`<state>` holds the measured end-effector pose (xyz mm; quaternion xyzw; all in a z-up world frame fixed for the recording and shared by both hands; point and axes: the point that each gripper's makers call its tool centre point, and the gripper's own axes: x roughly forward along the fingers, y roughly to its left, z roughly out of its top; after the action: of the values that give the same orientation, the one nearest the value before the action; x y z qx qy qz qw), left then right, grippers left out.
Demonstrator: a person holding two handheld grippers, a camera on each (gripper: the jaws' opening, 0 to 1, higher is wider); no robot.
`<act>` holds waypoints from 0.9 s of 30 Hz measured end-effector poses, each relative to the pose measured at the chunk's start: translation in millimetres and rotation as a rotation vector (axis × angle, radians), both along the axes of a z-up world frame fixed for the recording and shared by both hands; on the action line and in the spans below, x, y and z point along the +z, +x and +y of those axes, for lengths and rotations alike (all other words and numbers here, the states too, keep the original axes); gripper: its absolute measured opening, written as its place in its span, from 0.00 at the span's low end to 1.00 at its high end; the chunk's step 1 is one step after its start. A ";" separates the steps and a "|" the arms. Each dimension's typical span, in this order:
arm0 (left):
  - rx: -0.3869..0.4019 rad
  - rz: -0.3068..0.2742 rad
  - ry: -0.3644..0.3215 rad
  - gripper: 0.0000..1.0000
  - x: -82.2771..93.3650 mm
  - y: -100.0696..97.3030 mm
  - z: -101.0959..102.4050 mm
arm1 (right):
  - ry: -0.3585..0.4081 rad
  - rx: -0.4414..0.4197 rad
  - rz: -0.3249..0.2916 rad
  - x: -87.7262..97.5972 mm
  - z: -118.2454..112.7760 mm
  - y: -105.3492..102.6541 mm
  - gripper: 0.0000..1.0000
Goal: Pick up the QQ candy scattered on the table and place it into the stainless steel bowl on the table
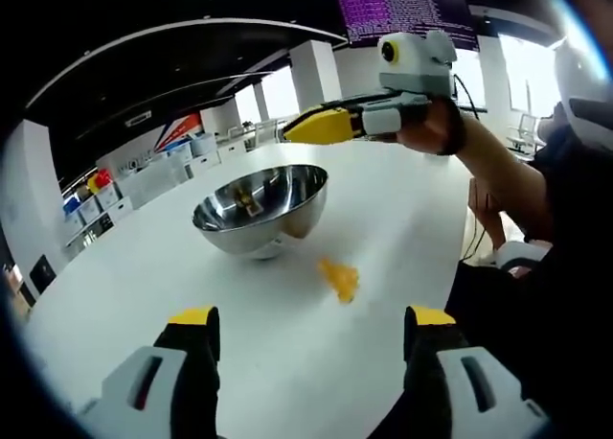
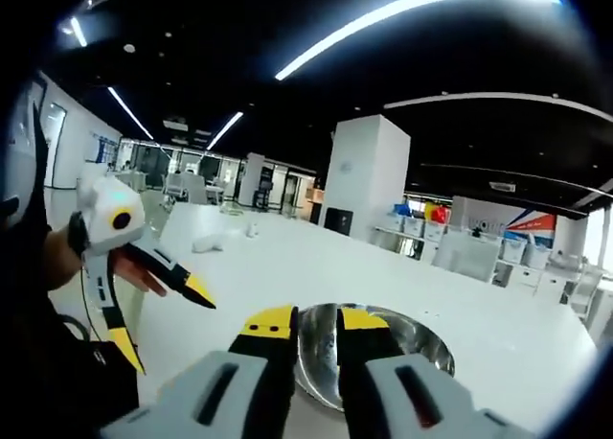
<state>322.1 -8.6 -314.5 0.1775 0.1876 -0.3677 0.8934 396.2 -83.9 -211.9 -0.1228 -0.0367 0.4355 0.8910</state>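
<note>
A stainless steel bowl (image 1: pixel 261 209) stands in the middle of the white table (image 1: pixel 124 286), with a small yellow-brown piece (image 1: pixel 247 201) inside it. One yellow QQ candy (image 1: pixel 340 278) lies on the table just in front of the bowl, to its right. My left gripper (image 1: pixel 311 322) hangs open short of the candy, nothing between its jaws. A hand holds my right gripper (image 1: pixel 311 126) above the bowl's far rim. In the right gripper view its jaws (image 2: pixel 316 322) stand a narrow gap apart over the bowl (image 2: pixel 421 343), holding nothing. The left gripper (image 2: pixel 165 321) shows open at left.
The person's arm (image 1: pixel 498 171) and body fill the right side of the left gripper view. Shelves with coloured bins (image 1: pixel 144 175) and white pillars (image 2: pixel 369 175) stand beyond the table. A screen (image 1: pixel 407 12) hangs overhead. Small white objects (image 2: pixel 215 240) lie at the table's far end.
</note>
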 end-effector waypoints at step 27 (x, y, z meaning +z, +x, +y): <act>-0.008 0.007 0.002 0.78 -3.0 -1.4 0.7 | -0.166 0.083 0.264 -127.2 7.9 -51.0 0.10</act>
<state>320.7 -7.9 -317.5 0.1779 0.1906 -0.3715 0.8910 345.2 -76.0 -339.2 -0.1362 0.1120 0.4857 0.8562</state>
